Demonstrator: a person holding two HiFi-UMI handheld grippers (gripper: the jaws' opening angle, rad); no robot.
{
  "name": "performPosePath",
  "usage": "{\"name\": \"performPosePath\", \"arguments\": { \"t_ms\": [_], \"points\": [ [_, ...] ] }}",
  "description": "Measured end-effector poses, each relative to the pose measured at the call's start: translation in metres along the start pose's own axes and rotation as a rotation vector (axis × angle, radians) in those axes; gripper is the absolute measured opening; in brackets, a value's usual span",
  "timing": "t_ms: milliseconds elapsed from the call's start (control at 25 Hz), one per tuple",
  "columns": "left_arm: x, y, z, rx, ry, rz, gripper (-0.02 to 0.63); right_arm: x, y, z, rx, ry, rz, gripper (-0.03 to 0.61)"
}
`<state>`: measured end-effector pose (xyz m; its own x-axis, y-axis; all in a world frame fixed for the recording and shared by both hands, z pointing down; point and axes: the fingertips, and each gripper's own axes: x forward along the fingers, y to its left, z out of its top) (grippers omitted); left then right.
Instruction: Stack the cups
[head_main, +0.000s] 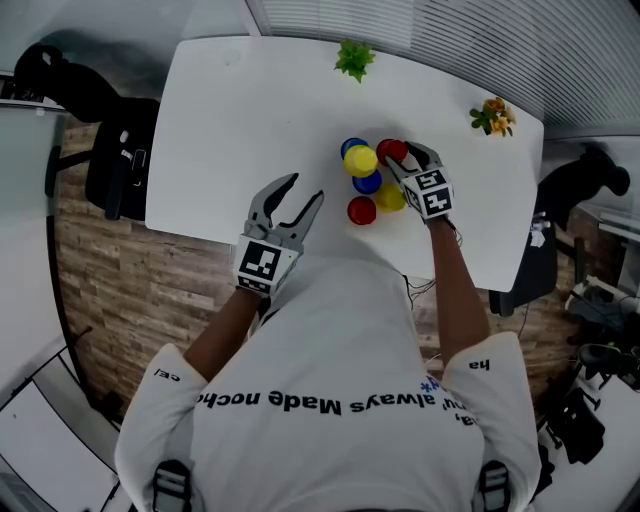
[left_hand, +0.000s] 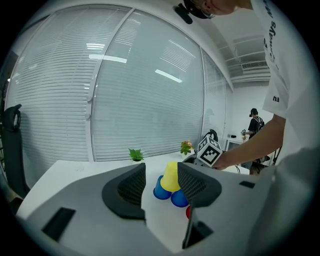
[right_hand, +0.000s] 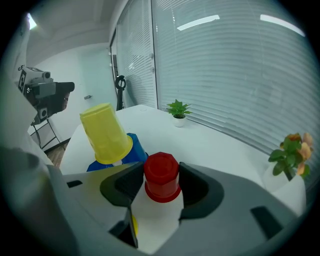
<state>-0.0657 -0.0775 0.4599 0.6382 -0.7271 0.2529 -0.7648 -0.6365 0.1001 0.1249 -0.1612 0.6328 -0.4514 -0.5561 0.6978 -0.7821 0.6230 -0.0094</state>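
Observation:
Several cups stand upside down in a cluster on the white table (head_main: 240, 110). A yellow cup (head_main: 360, 160) sits tilted on top of two blue cups (head_main: 367, 183). A red cup (right_hand: 161, 176) stands on the table between the jaws of my right gripper (right_hand: 161, 170), which are open around it with a thin gap at the pads. Another red cup (head_main: 361, 210) and a yellow cup (head_main: 390, 198) stand nearer the person. My left gripper (head_main: 306, 188) hovers open and empty to the left of the cluster, level with the yellow cup (left_hand: 171, 176).
A small green plant (head_main: 354, 58) stands at the table's far edge, and a pot of orange flowers (head_main: 493, 115) at its far right corner. A black chair (head_main: 120, 165) stands off the table's left end. The person's torso covers the near edge.

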Motion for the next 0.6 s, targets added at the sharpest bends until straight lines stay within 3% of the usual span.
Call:
{"name": "performPosePath", "arguments": {
  "t_ms": [600],
  "points": [
    [0.009, -0.012, 0.002, 0.008, -0.005, -0.038, 0.221, -0.081, -0.011, 0.019, 0.031, -0.072, -0.103, 0.233]
  ]
}}
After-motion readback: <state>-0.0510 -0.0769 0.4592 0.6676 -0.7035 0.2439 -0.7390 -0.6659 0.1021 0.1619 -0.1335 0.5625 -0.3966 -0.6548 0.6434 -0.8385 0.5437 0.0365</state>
